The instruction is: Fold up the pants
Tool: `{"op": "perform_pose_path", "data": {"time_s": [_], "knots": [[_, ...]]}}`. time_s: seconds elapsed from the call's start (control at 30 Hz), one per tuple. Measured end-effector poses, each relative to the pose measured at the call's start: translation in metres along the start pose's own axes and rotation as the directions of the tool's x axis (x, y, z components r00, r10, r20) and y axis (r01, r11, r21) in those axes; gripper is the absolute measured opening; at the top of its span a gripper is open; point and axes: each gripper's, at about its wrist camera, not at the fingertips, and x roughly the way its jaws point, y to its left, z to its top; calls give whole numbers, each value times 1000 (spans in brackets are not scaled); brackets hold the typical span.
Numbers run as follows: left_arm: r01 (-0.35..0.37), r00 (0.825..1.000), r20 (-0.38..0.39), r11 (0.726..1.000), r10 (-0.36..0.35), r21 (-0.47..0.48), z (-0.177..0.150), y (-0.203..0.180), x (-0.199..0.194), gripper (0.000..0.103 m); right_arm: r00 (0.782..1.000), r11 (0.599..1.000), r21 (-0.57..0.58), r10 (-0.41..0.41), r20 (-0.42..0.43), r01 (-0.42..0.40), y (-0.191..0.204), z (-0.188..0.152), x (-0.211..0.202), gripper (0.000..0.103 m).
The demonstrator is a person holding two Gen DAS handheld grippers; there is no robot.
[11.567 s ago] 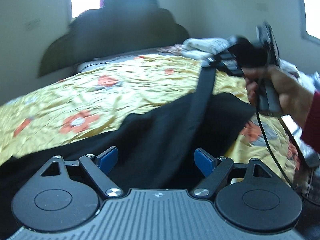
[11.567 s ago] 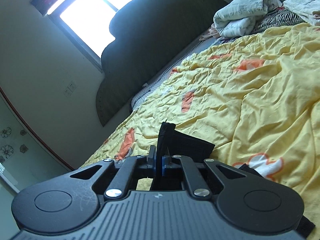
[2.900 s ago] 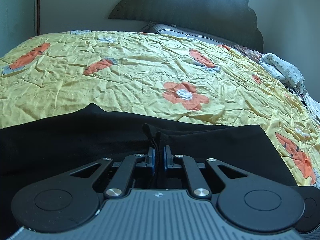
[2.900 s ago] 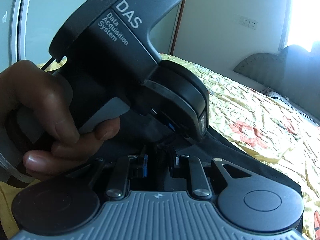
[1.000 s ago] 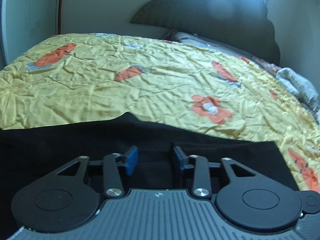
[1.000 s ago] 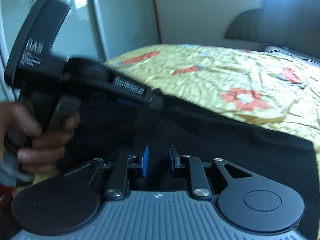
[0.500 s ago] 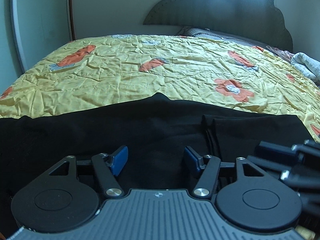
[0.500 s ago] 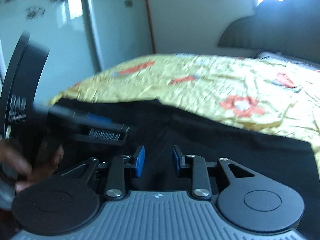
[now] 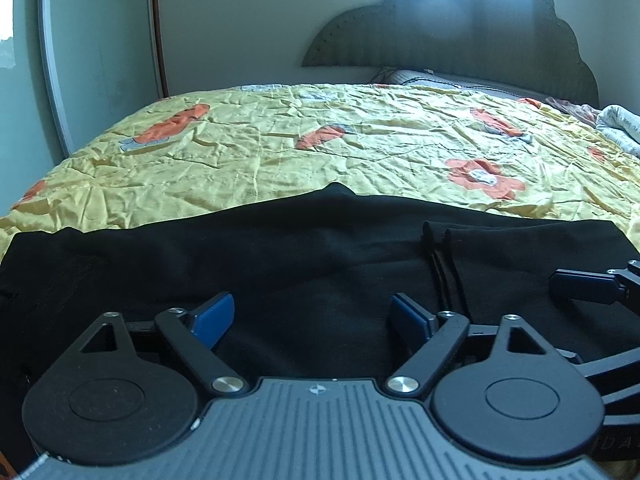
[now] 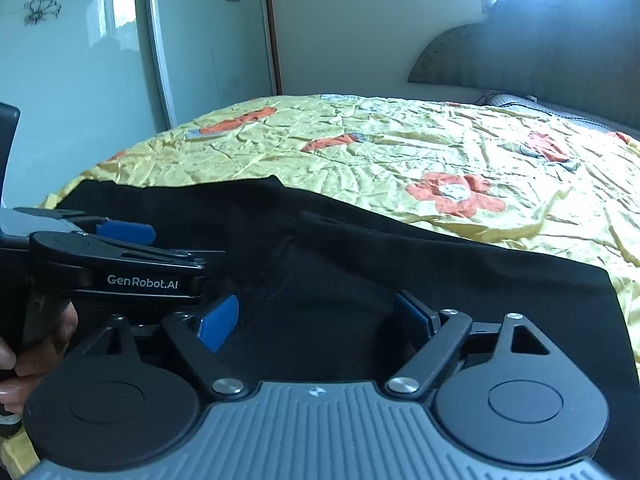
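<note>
Black pants (image 9: 304,256) lie flat across the near edge of the bed, with a folded layer and its hem edge on the right (image 9: 444,256). They also show in the right wrist view (image 10: 400,264). My left gripper (image 9: 312,316) is open and empty just above the pants. My right gripper (image 10: 320,320) is open and empty above the folded part. The right gripper's blue fingertip (image 9: 580,282) shows at the right edge of the left view. The left gripper (image 10: 120,256) shows at the left of the right view.
A yellow floral bedspread (image 9: 360,152) covers the bed beyond the pants. A dark headboard (image 9: 460,32) stands at the back. A mirrored wardrobe door (image 10: 100,60) is at the left. Crumpled bedding (image 9: 624,128) lies at the far right.
Both grippers have opened wider and let go of the pants, which now lie folded on the bed. Both have pulled back slightly, and the left gripper has moved left.
</note>
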Motion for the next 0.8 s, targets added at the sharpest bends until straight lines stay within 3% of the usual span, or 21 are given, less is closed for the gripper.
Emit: {"op": "perform_pose_path", "data": {"time_s": [0.37, 0.57, 0.67, 0.8], "knots": [[-10, 1000, -7, 1000, 10, -19, -2, 1, 1, 102, 999, 999, -37, 0, -37, -1, 6, 0, 5, 102], [-12, 1000, -8, 1000, 12, -6, -1, 1, -1, 102, 999, 999, -42, -2, -37, 0, 6, 0, 3, 103], [18, 1000, -15, 999, -18, -30, 1, 12, -15, 100, 999, 997, -64, -35, 0, 35, 18, 2, -5, 103], [25, 999, -39, 990, -31, -140, 7, 51, -38, 99, 996, 977, -212, 17, 93, 3, 57, 13, -19, 103]]}}
